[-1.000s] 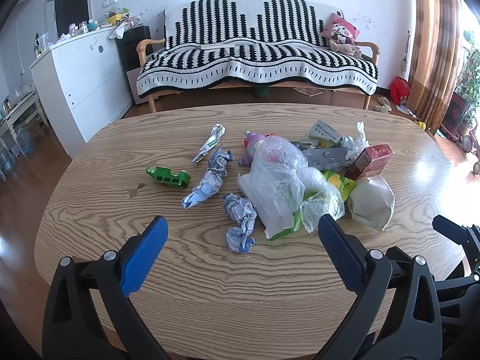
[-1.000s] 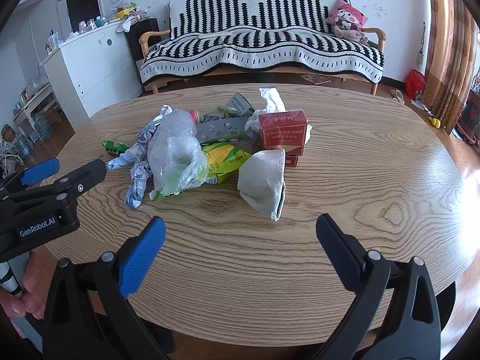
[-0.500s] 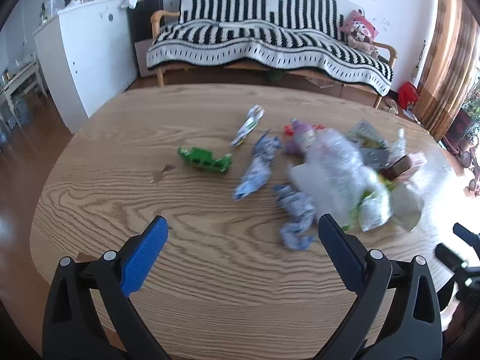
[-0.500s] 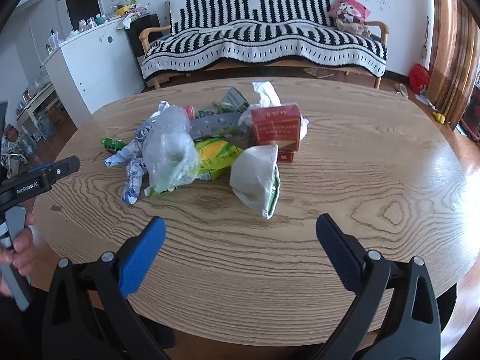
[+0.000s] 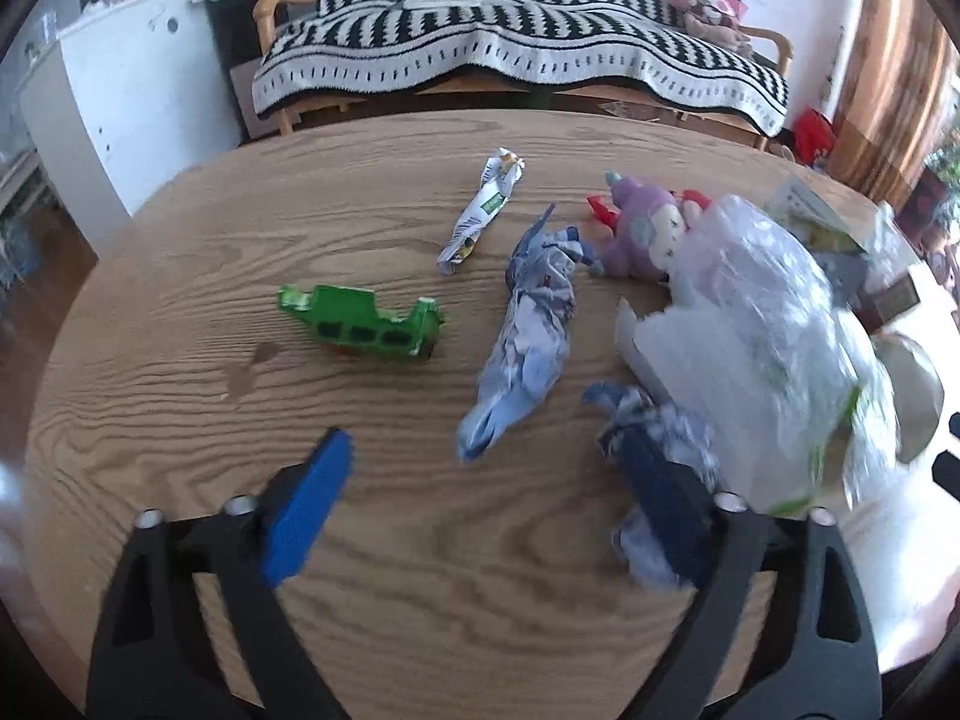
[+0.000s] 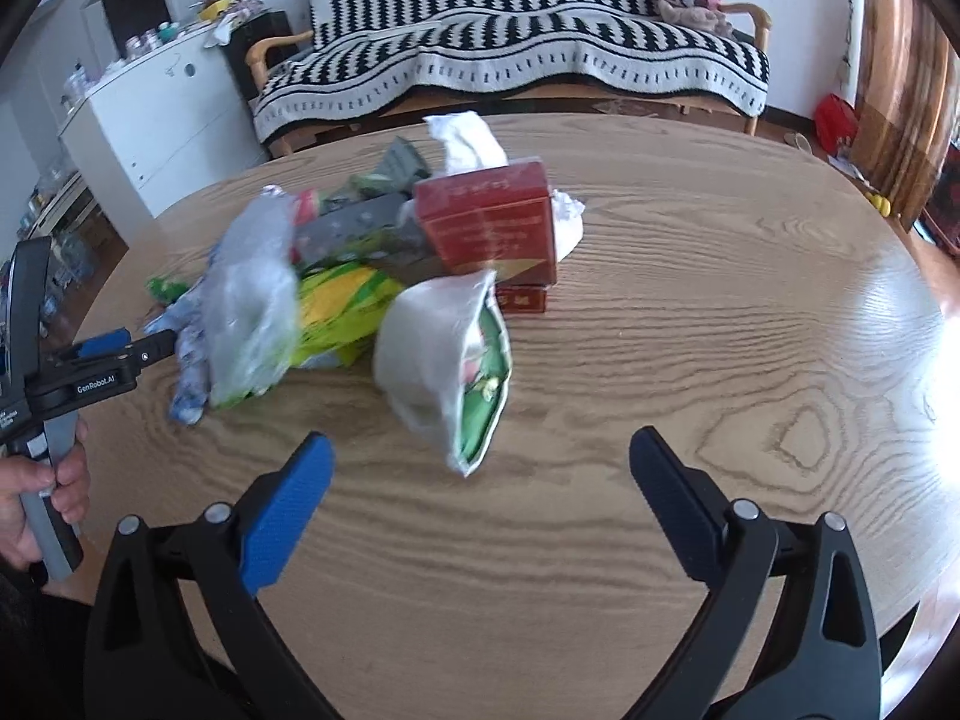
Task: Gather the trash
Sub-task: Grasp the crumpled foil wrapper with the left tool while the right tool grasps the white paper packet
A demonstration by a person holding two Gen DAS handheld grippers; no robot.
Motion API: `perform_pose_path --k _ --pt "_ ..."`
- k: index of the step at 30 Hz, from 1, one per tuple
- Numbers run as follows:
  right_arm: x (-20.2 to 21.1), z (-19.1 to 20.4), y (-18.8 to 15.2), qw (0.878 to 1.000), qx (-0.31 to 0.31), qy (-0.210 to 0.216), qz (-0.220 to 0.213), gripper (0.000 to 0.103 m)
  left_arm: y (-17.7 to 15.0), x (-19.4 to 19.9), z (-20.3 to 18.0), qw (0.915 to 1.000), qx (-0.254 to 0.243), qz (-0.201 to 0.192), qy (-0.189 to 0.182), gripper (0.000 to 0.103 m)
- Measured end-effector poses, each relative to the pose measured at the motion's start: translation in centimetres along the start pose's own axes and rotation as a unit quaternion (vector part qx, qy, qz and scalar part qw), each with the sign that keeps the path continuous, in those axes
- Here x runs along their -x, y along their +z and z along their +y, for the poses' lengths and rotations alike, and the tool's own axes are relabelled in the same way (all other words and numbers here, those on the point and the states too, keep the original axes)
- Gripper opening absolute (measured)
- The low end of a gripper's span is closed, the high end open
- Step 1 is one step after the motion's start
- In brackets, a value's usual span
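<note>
Both jaws are closing on nothing: the left gripper point(image 5: 480, 474) nears a crumpled paper point(image 5: 531, 336), the right gripper point(image 6: 480, 468) a snack bag point(image 6: 447, 360), among trash on the table point(image 6: 720, 312).

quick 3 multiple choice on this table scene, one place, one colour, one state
1. The green toy lies
A. left of the blue paper twist
B. on the sofa
C. inside the bag

2. The box is
A. blue
B. red
C. white

3. The right claw is
A. shut on the box
B. gripping the pouch
C. empty

Answers: 1 A, left wrist view shows it left of the twist. 2 B, its faces are red. 3 C, jaws closing, only table between them.
</note>
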State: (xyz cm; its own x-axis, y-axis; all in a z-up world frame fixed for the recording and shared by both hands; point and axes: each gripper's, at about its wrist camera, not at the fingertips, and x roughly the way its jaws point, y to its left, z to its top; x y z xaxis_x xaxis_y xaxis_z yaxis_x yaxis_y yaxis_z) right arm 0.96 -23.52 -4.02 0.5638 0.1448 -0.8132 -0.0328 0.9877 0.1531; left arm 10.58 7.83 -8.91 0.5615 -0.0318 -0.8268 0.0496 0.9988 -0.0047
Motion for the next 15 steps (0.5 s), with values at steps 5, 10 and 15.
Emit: perform_pose_path --k 5,10,15 --pt "-1.7 0.7 1.2 1.0 0.018 0.002 0.004 0.062 0.7 -1.2 -0.2 0.9998 0.018 -0.002 -0.001 0.071" --pt "-1.8 1.7 1.1 0.999 0.034 0.015 0.004 0.016 1.5 -1.6 -0.4 0.9994 0.029 0.009 -0.017 0.036" --pt "0.3 1.3 0.9 0.999 0.031 0.021 -0.015 0.01 1.5 -1.7 -0.4 0.999 0.032 0.022 -0.021 0.015"
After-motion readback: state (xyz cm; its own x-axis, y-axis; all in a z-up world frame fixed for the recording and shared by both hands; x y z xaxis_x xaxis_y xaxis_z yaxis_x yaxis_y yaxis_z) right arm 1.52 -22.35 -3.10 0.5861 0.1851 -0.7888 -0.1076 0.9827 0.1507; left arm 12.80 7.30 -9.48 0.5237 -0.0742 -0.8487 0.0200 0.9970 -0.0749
